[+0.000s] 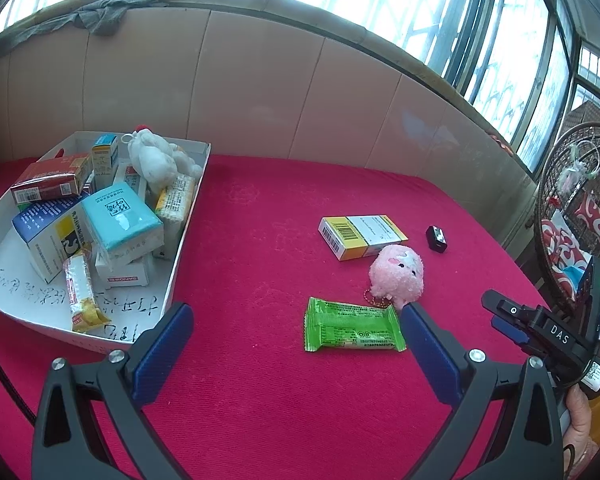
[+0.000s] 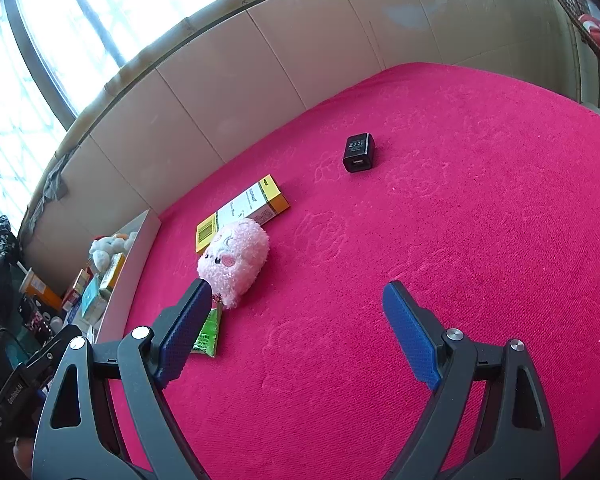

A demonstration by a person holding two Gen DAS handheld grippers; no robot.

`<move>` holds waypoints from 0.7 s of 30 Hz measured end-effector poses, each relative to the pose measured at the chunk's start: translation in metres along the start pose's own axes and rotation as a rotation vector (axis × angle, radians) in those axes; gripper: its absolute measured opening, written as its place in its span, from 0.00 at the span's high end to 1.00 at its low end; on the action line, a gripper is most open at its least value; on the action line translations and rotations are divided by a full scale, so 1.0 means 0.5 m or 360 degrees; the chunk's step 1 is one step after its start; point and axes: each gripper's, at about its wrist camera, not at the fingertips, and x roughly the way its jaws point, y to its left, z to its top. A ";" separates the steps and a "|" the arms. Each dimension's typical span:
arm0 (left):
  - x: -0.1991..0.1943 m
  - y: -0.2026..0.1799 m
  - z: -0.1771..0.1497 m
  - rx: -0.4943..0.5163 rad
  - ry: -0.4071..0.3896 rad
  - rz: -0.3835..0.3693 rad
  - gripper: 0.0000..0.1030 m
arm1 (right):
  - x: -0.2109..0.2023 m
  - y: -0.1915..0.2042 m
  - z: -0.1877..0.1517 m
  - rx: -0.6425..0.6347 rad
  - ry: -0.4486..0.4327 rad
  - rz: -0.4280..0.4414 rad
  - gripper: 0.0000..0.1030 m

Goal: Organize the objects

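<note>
On the bed, biggest first:
Bed cover [image 1: 260, 216]: bright pink, carries everything.
White box [image 1: 188, 216]: at ten o'clock in the left view, heaped with packets and a white plush.
Left tongs [image 1: 296, 316]: spread wide, empty.
Right tongs [image 2: 296, 294]: spread wide, empty.
Yellow carton [image 1: 362, 236]: flat, at one o'clock.
Green wrapper [image 1: 352, 326]: near the right pad.
Pink plush [image 1: 398, 274]: between carton and wrapper.
Black charger [image 1: 436, 238]: apart, at two o'clock.
</note>
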 end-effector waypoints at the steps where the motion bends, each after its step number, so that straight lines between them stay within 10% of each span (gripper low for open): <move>1: 0.000 0.000 0.000 -0.0001 0.0000 0.0000 0.00 | 0.001 0.000 0.000 0.0000 0.0002 0.0001 0.15; 21: 0.002 0.000 -0.001 -0.0014 0.0009 -0.0013 0.00 | 0.007 0.003 -0.007 0.0009 0.0023 0.0011 0.15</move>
